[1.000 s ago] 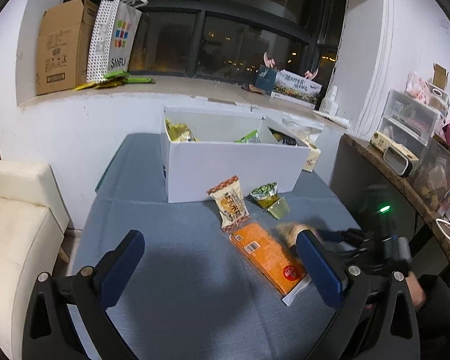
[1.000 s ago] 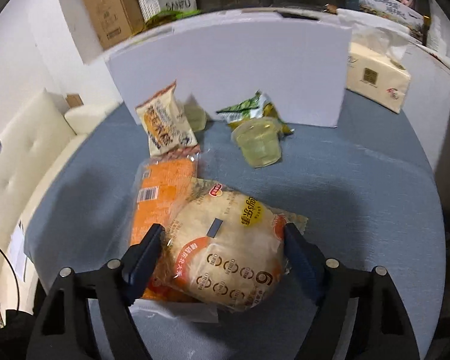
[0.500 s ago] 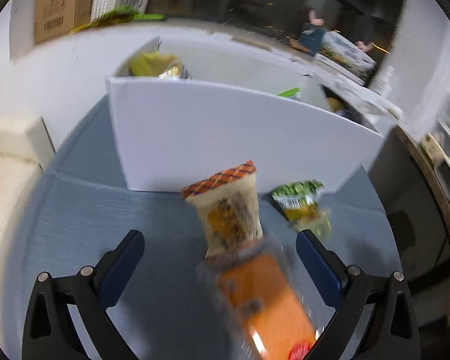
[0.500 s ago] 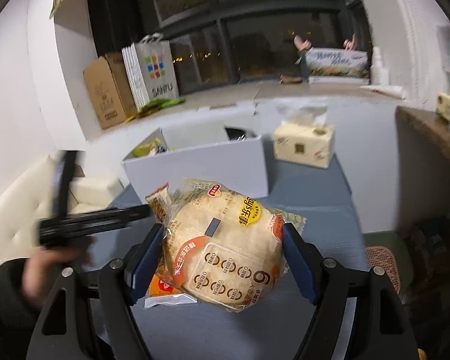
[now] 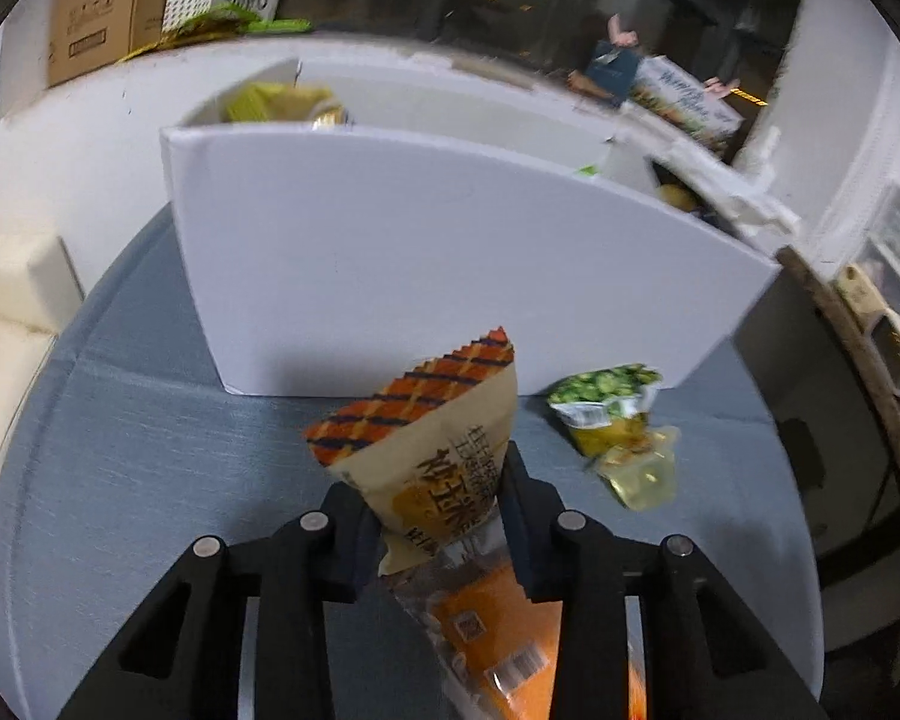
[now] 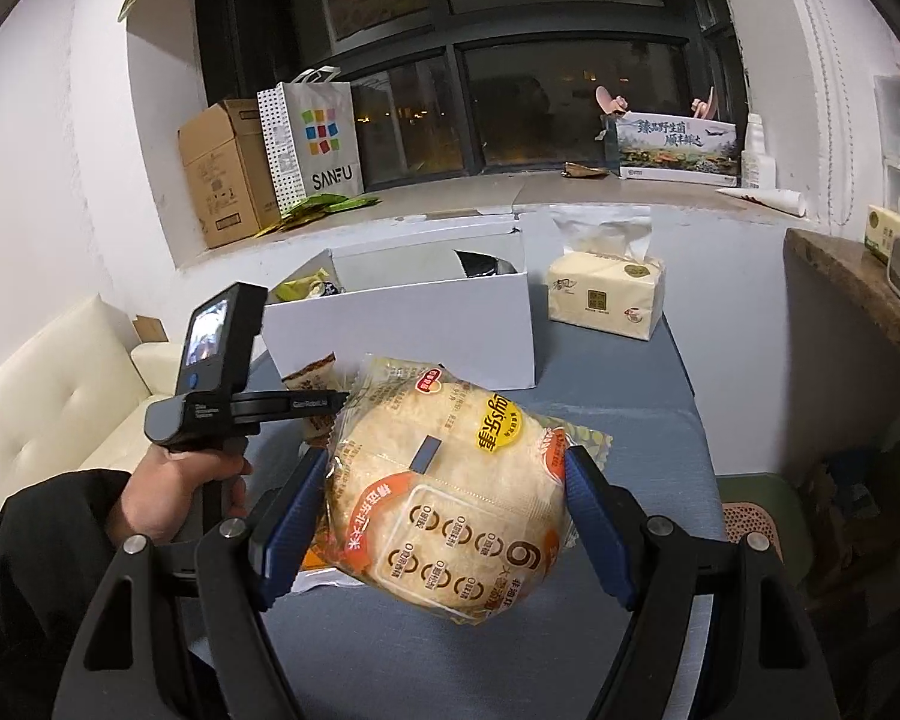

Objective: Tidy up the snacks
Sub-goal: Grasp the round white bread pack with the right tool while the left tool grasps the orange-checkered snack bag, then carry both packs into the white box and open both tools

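While the left gripper (image 5: 441, 510) is closing on the tan snack packet (image 5: 432, 450), its jaws pinch the packet's lower part and its crimped orange-checked end stands up and away from the gripper, toward the near wall of the white box (image 5: 450, 264). That box sits at the table's (image 5: 120, 450) far edge, straight ahead of both hands, and the packet's long axis already points at it. Below that grip the orange packet (image 5: 498, 636) lies flat on the cloth, running back toward the near edge. Just to the right, against the box's near right corner, lie a green pea packet (image 5: 606, 396) and a clear jelly cup (image 5: 642, 471); whether they touch is blurred. Further right, the right gripper (image 6: 444, 516) has its jaws wide apart and pressed on the two sides of a round rice-cracker bag (image 6: 450, 498), held clear above the table. From the right wrist view the box opening lies ahead and slightly left, past the person's left hand (image 6: 174, 492). I judge the left hand nearer the box, so its packet likely goes in first, over the near wall.
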Available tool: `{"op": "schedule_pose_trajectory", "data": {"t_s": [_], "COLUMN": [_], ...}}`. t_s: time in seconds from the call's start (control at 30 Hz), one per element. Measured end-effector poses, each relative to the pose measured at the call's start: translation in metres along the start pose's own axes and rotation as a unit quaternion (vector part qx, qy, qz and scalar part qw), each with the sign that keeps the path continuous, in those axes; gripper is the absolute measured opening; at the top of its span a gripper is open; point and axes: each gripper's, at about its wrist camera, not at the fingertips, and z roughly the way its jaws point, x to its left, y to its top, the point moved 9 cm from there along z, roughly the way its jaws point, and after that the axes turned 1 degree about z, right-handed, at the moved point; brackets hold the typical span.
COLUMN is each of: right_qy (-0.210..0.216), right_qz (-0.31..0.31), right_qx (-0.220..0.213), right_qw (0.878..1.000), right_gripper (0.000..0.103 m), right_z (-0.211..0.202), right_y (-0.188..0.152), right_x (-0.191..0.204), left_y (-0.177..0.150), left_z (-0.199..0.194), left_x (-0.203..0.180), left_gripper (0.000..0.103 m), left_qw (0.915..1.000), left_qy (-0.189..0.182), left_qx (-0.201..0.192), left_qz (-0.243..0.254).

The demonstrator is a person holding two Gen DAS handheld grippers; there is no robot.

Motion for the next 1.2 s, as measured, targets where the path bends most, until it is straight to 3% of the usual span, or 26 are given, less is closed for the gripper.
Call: {"op": "schedule_pose_trajectory", "data": {"t_s": [0.13,0.3,0.47,0.63,0.8,0.97,1.2], "right_qy": [0.002,0.004,0.015,0.041,0.057,0.060,0.047], "right_qz": [-0.002,-0.011,-0.029,-0.035,-0.036,-0.016,0.020], "right_qx": [0.003,0.006,0.007,0.002,-0.021,-0.012,0.028], "right_qw": [1.000,1.000,0.999,0.999,0.997,0.998,0.998], "right_gripper": [0.081,0.081,0.081,0.081,0.081,0.081,0.081], "right_z": [0.002,0.009,0.021,0.046,0.076,0.121,0.189], "right_y": [-0.002,-0.001,0.008,0.041,0.101,0.157,0.206], "right_x": [0.001,0.006,0.017,0.032,0.043,0.036,0.013], "left_y": [-0.002,0.011,0.036,0.078,0.131,0.176,0.197], "left_z": [-0.040,-0.086,-0.125,-0.142,-0.130,-0.090,-0.038], "left_x": [0.000,0.019,0.035,0.024,0.002,-0.009,-0.017], "left_gripper": [0.039,0.038,0.038,0.038,0.038,0.038,0.038], "left_qw": [0.9987,0.9951,0.9908,0.9855,0.9817,0.9861,0.9894], "left_qy": [-0.034,-0.026,-0.037,-0.053,-0.062,-0.067,-0.044], "left_qx": [-0.032,-0.088,-0.123,-0.149,-0.154,-0.119,-0.069], "left_qz": [0.018,0.037,0.041,0.062,0.095,0.094,0.119]}}
